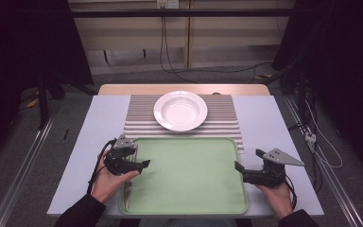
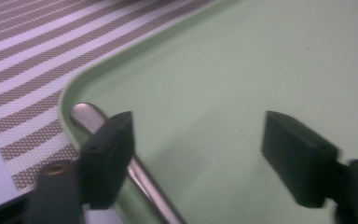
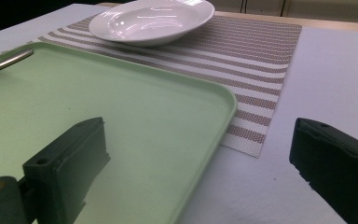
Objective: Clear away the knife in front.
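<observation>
Right gripper [image 3: 191, 177] with its two black jaws standing wide apart, nothing between them, left jaw over the green tray [image 3: 121, 116], right jaw over the pale counter [image 3: 335, 70], striped placemat [image 3: 261, 51] beyond, white plate [image 3: 154, 21] on its far end, metal utensil handle [image 3: 4, 63] at the tray's far left edge

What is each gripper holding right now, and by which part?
Nothing. The left gripper stands open over the green tray, beside a metal utensil handle. The right gripper is open and empty.
</observation>
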The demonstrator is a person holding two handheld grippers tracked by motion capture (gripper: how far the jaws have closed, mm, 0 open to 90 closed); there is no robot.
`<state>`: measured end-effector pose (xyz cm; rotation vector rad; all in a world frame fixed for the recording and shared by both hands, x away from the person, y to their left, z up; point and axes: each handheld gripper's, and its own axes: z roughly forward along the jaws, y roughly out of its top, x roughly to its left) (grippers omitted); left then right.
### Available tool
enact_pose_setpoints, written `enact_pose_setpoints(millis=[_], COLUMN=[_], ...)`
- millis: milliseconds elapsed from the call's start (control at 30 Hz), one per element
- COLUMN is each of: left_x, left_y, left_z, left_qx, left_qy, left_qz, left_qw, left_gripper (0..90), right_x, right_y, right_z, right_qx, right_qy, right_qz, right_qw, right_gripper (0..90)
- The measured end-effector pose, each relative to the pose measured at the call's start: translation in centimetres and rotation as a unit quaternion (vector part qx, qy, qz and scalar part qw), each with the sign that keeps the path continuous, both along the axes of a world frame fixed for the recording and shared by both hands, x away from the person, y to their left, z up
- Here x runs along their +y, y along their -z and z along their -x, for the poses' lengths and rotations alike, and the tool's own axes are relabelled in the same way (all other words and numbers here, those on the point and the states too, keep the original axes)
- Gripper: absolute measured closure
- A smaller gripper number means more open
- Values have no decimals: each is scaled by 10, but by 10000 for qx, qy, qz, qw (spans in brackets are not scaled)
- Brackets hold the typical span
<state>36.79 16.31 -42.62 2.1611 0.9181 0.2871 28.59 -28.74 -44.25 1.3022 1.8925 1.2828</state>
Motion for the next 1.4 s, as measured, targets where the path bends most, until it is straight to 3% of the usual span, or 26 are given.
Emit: enact_pose_setpoints(millis=[67, 167, 267, 400, 533, 700, 1000, 1033, 1167, 1267, 1400], left_x=[-1, -2, 0, 4, 9, 16, 35, 37, 43, 48, 49], left_y=[-1, -4, -11, -19, -23, -21, -21, -20, -15, -7, -5], left_z=[-1, 0, 2, 5, 7, 13, 23, 24, 28, 32, 37], left_qx=[15, 109, -103, -530, -640, -581, -831, -909, -892, -666, -817], left_qy=[-20, 21, -71, -375, -541, -611, -725, -767, -885, -995, -943], left_qz=[26, 275, 466, 382, 482, 665, 329, 304, 371, 508, 371], left_qw=[10000, 9996, 9988, 9972, 9953, 9942, 9934, 9924, 9914, 9915, 9915], left_gripper=[95, 70, 62, 68, 68, 68, 67, 67, 65, 65, 65], right_x=[0, 0, 0, 0, -1, -2, -3, -3, -3, -4, -4], right_y=[0, 0, 0, 0, 0, 0, 0, 0, 0, 0, 1], right_z=[0, 0, 0, 0, -1, 0, 1, 1, 2, 2, 2], right_qx=[3, -17, -11, -15, -1, 6, 11, 16, 19, 22, 30], right_qy=[3, -13, 5, -3, 20, 34, 65, 70, 85, 97, 105], right_qz=[-1, 13, 10, 7, -21, -22, -31, -28, -23, -39, -46], right_qw=[10000, 10000, 10000, 10000, 10000, 10000, 10000, 10000, 10000, 9999, 9999], right_gripper=[38, 38, 38, 38, 38, 38, 38, 38, 38, 38, 38])
